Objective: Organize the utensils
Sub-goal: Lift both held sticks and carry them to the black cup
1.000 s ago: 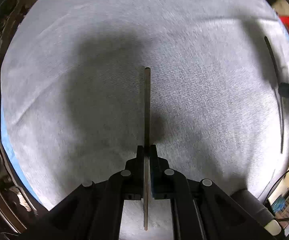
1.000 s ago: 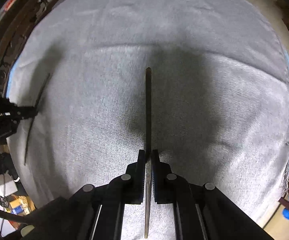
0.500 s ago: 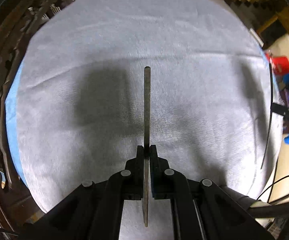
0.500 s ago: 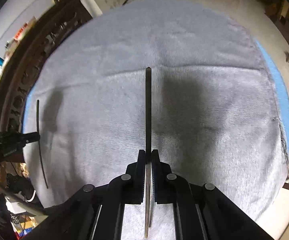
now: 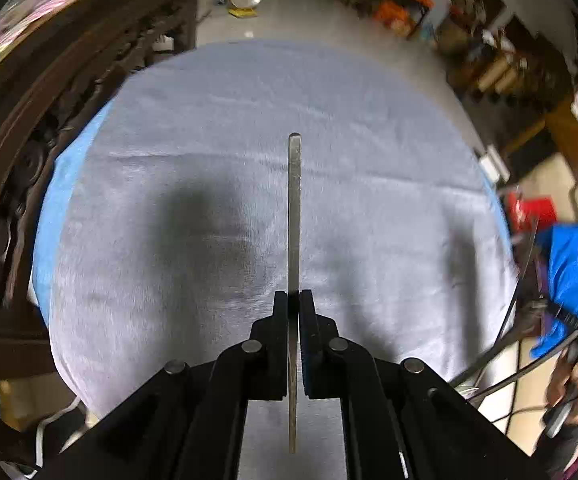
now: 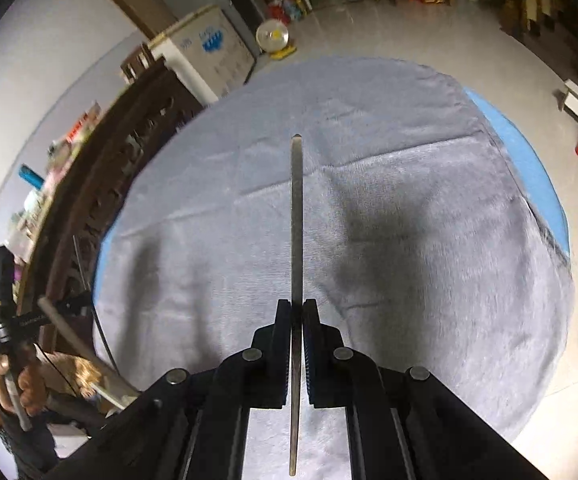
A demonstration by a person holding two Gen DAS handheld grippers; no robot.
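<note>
Carved furniture: a dark brown carved wooden frame (image 5: 29, 152) curves along the far left of the left tongs' view, well apart from the tips; the same frame (image 6: 101, 184) runs left of the right tongs.
Table cover: a pale grey, softly creased cloth (image 5: 369, 160) lies spread below both tongs, with a strip of blue sheet (image 5: 55, 200) showing at its left edge in the left view and at the right edge (image 6: 529, 160) in the right view.
Left tongs: the black two-finger left gripper (image 5: 293, 304) has its jaws pressed together on a thin, flat, grey metal utensil handle (image 5: 294, 208).
Left utensil place: the handle runs straight out ahead of the tips, seen edge-on, and its other end passes back between the fingers; it hangs above the cloth, not touching it.
Right tongs: the black two-finger right gripper (image 6: 296, 312) is clamped the same way on a second thin, dark grey metal utensil handle (image 6: 297, 216).
Right utensil place: it points straight ahead of the tips, edge-on, clear of the cloth; which kind of utensil each one is I cannot tell.
Shadows: blurred dark patches fall on the cloth left of the left handle and right of the right handle.
Far background: a white chest freezer (image 6: 205, 56) stands beyond the cloth, up and left of the right tips.
</note>
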